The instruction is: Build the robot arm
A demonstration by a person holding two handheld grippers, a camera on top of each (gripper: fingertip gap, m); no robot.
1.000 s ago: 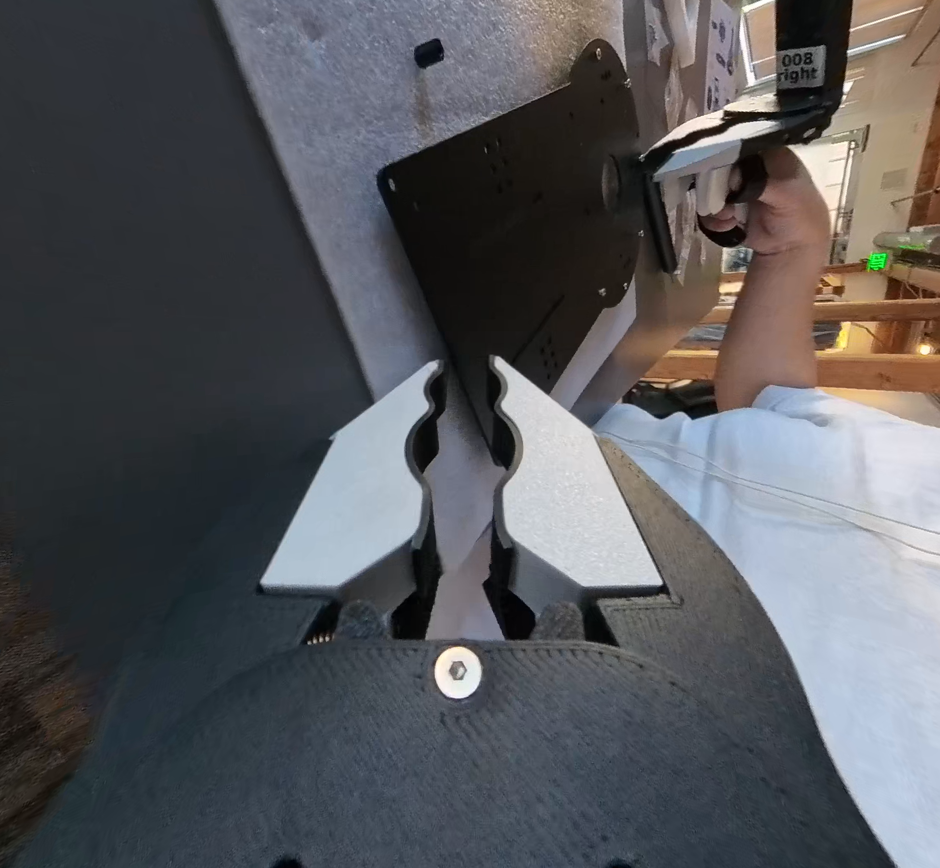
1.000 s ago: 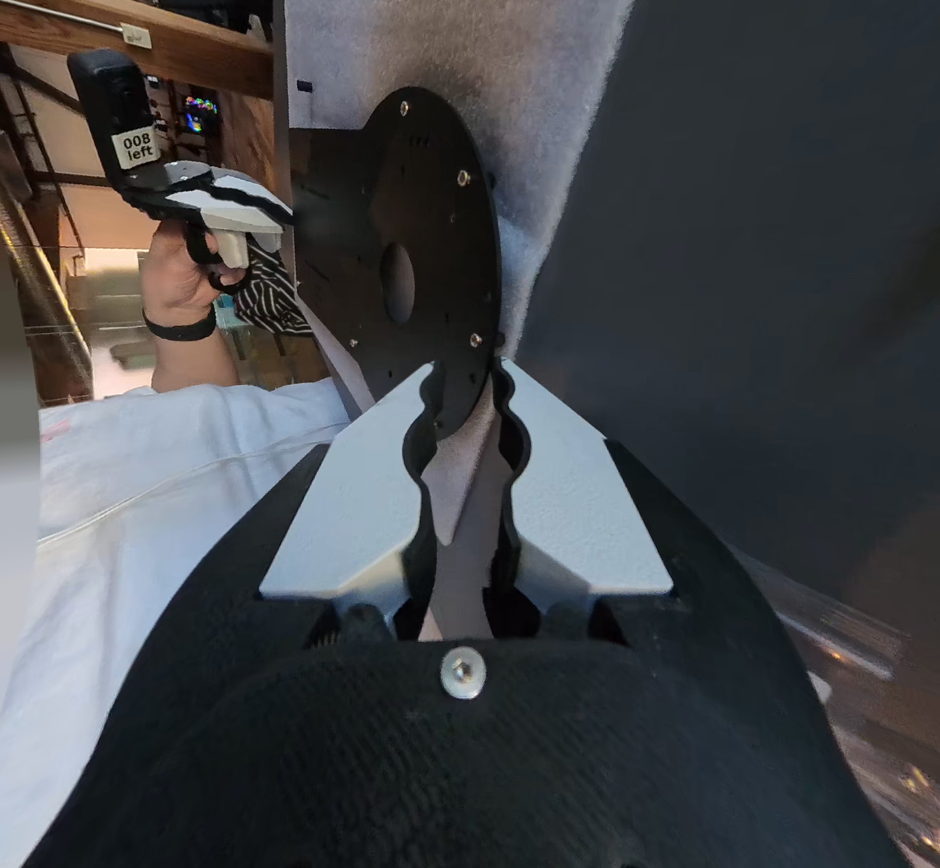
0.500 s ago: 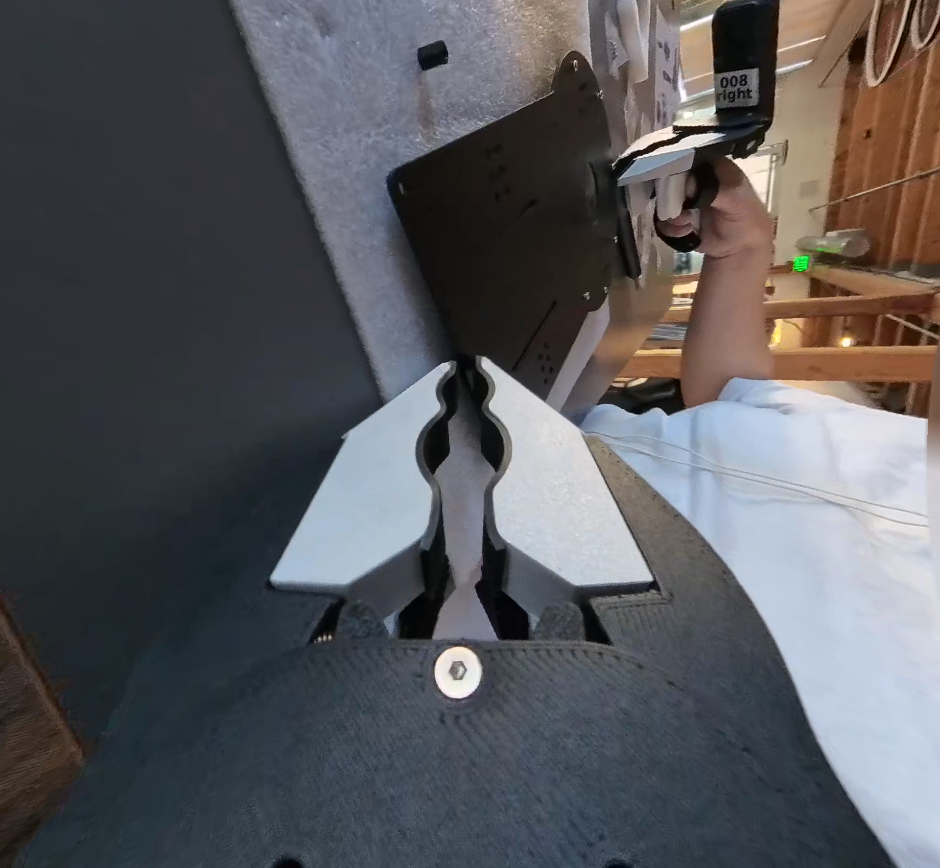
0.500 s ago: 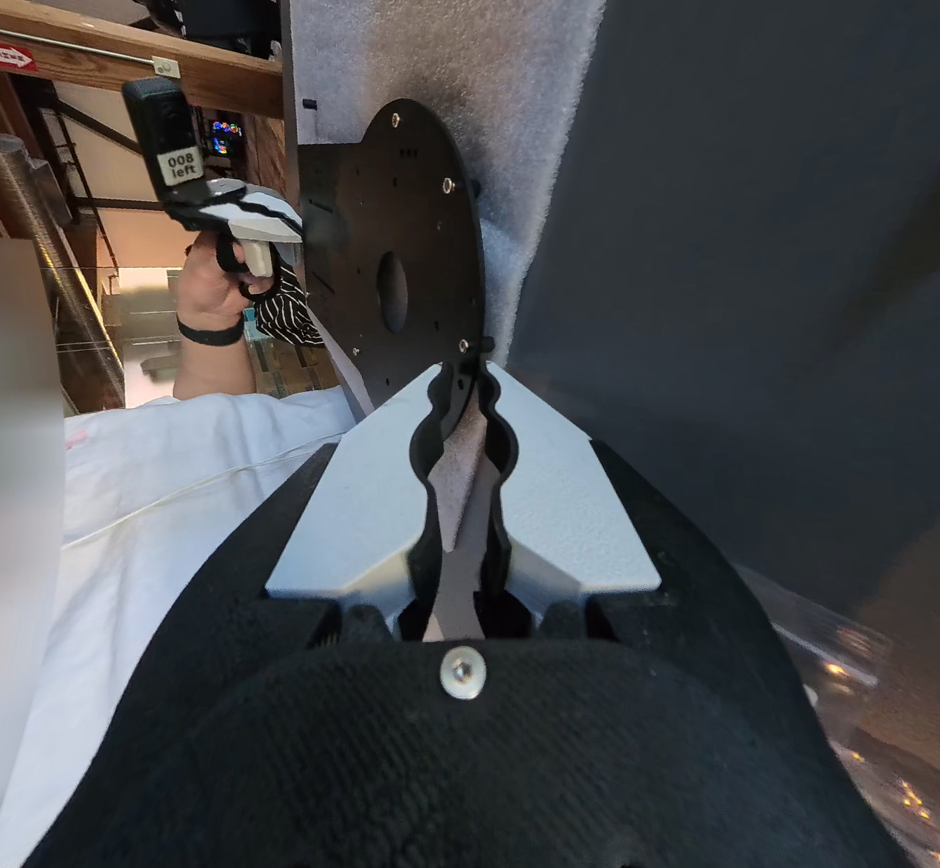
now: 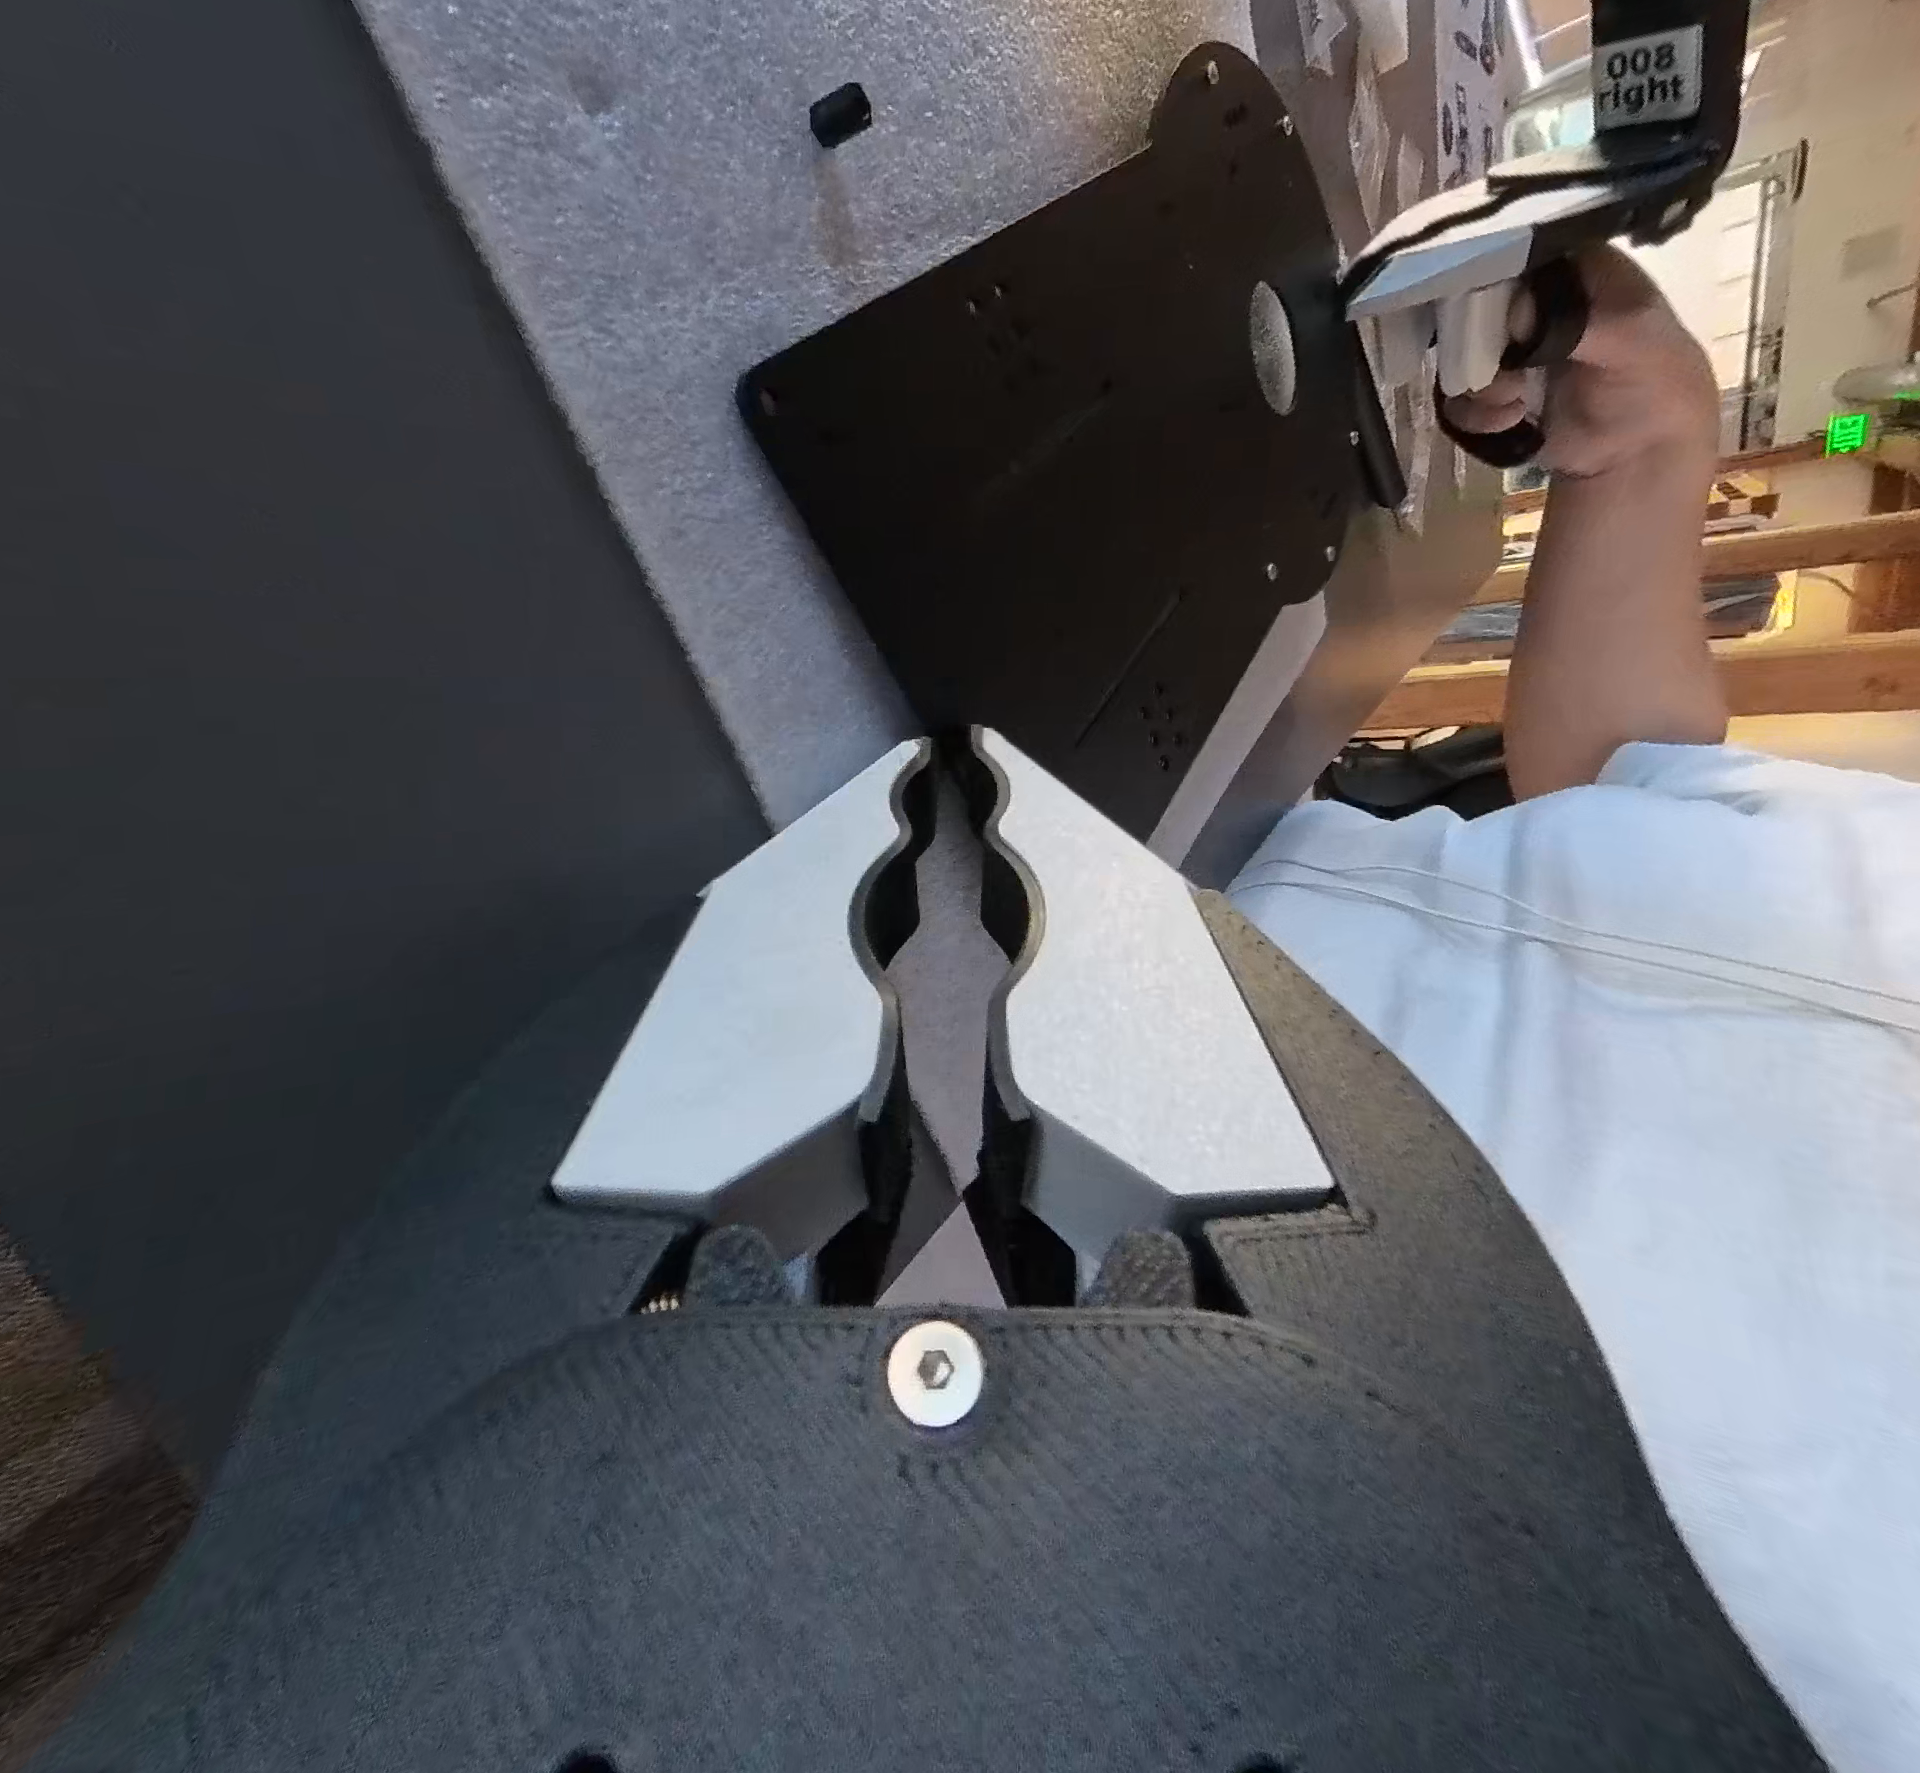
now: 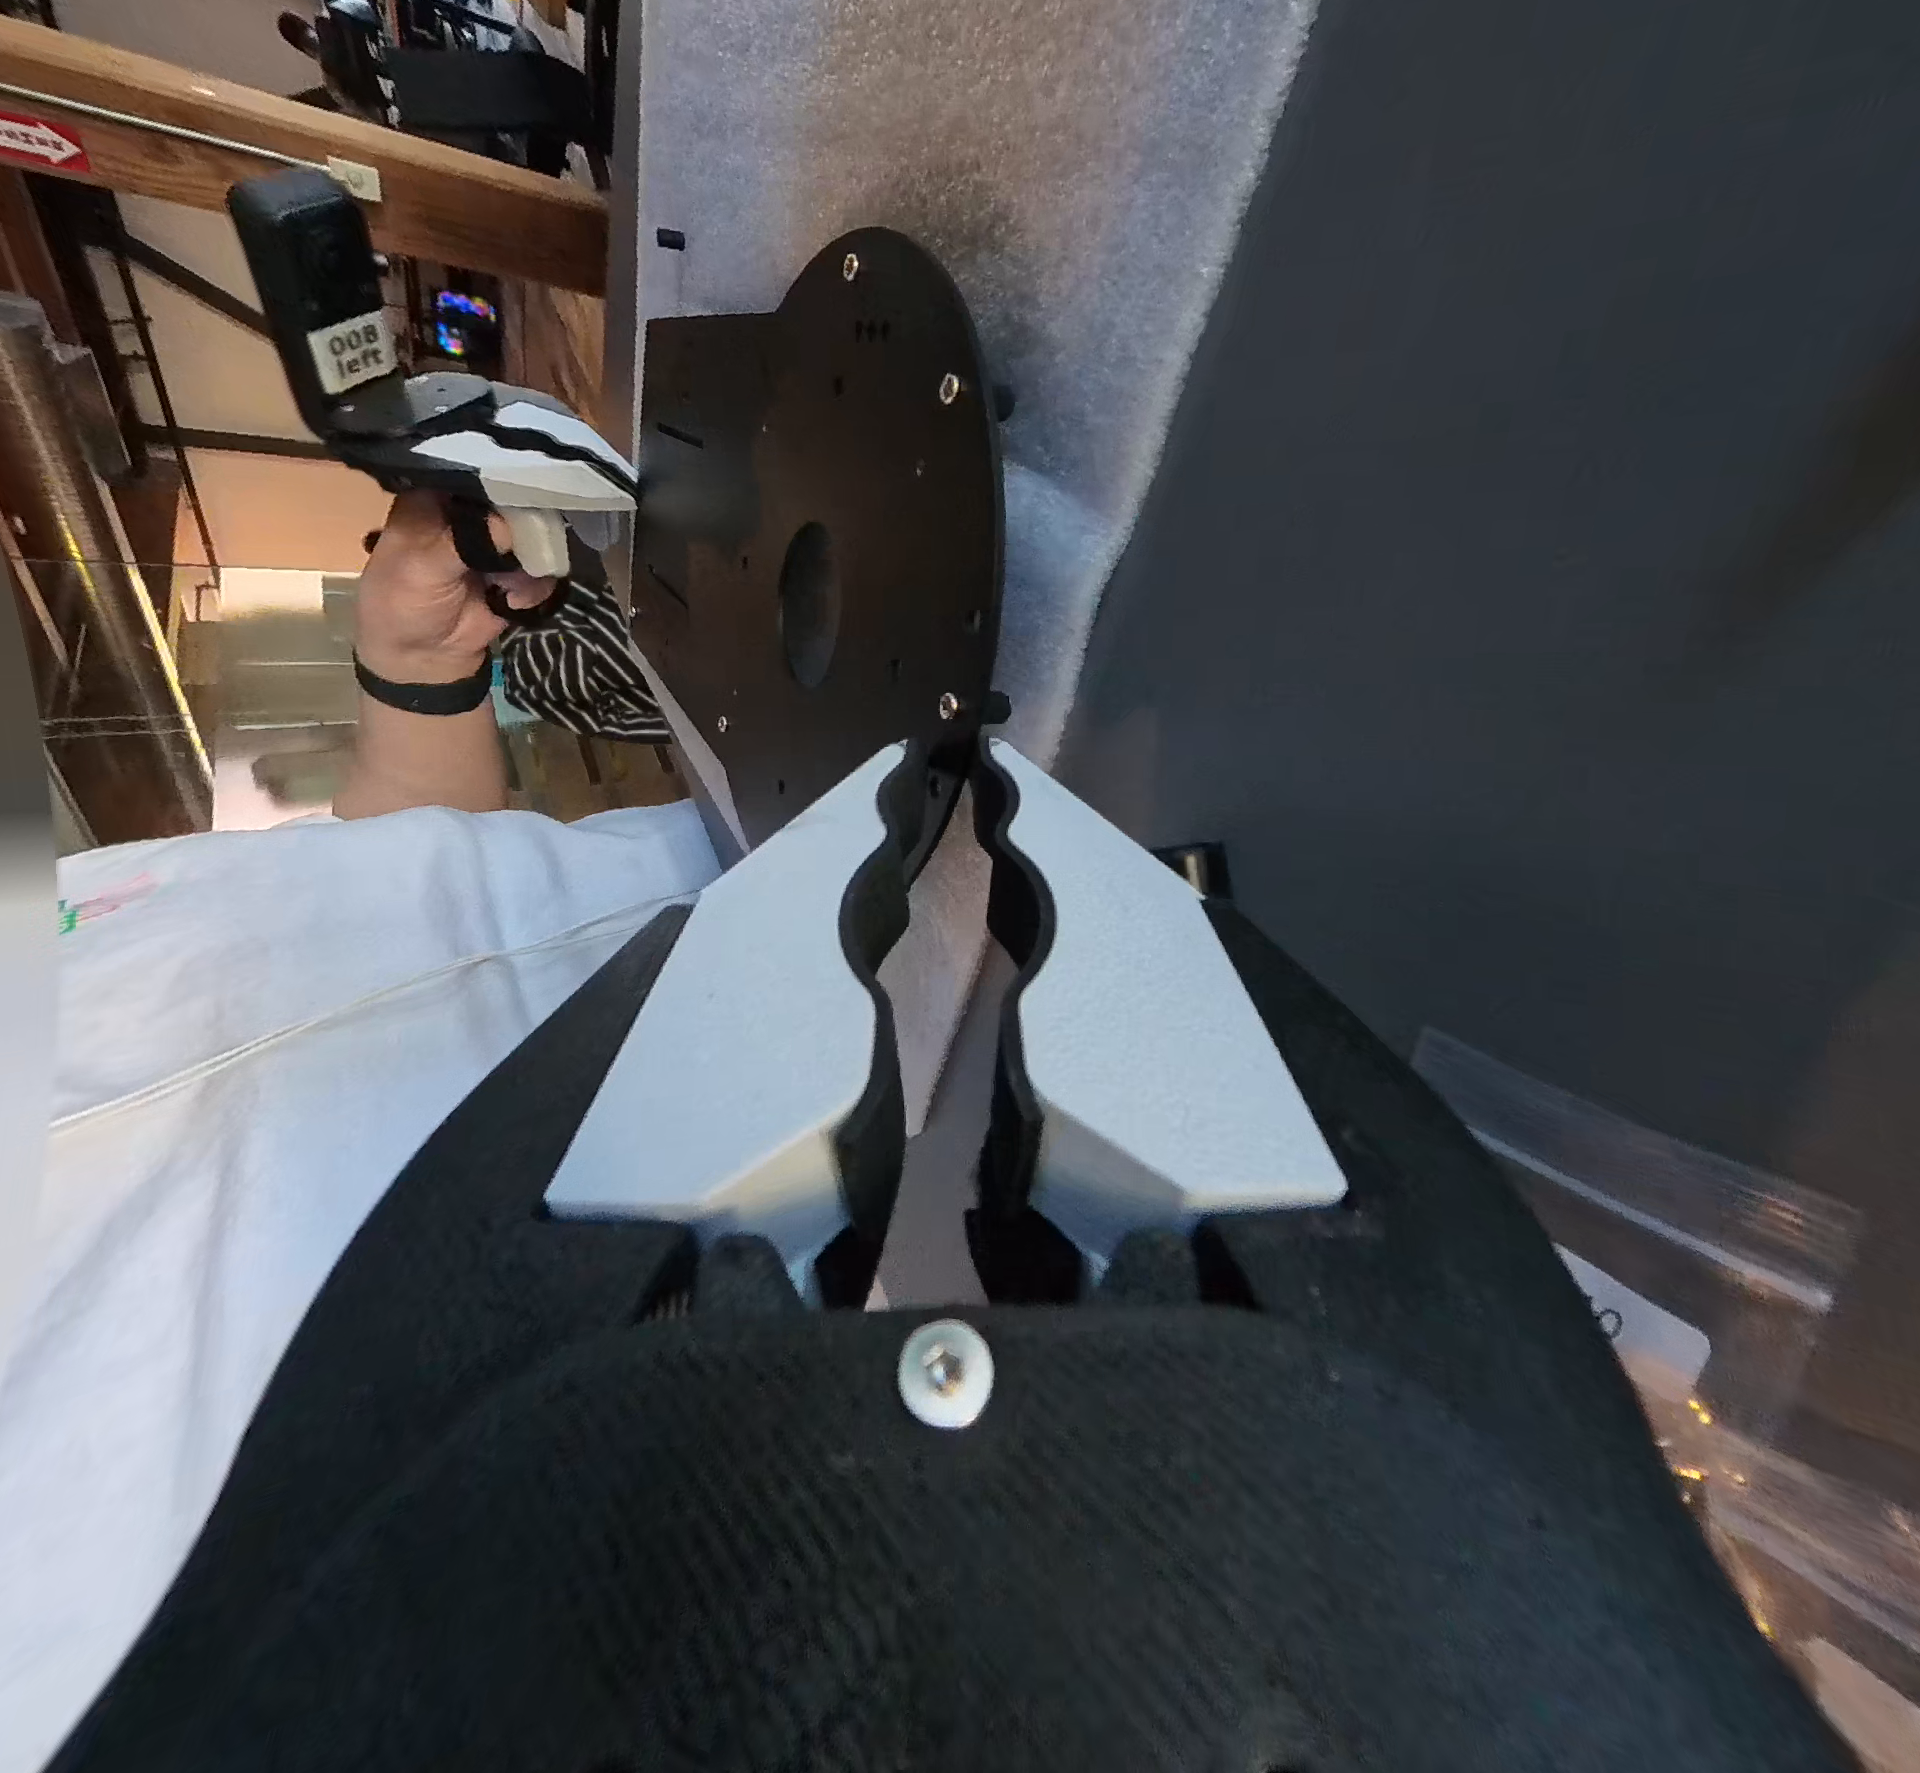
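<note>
- Left wrist view: the left gripper has its jaws pinched on the thin lower edge of the black plate, at the plate's squared end. A second ago they stood wider, with the edge loose between them, so the grip has only just closed
- The plate lies against the white foam sheet, which backs onto a dark grey surface. Whether plate and foam touch cannot be told
- Farther off, the right gripper, held in a hand, is at the plate's rounded end beside its centre hole. A small black piece sits on the foam above the plate, and a white shirt fills the lower right
- Right wrist view: the right gripper's jaws are clamped on the rim of the plate's round end, beside a small screw. They were looser a second ago and have narrowed onto the rim
- The left gripper shows at the far squared end, so the plate is now gripped at both ends, one gripper at each
</note>
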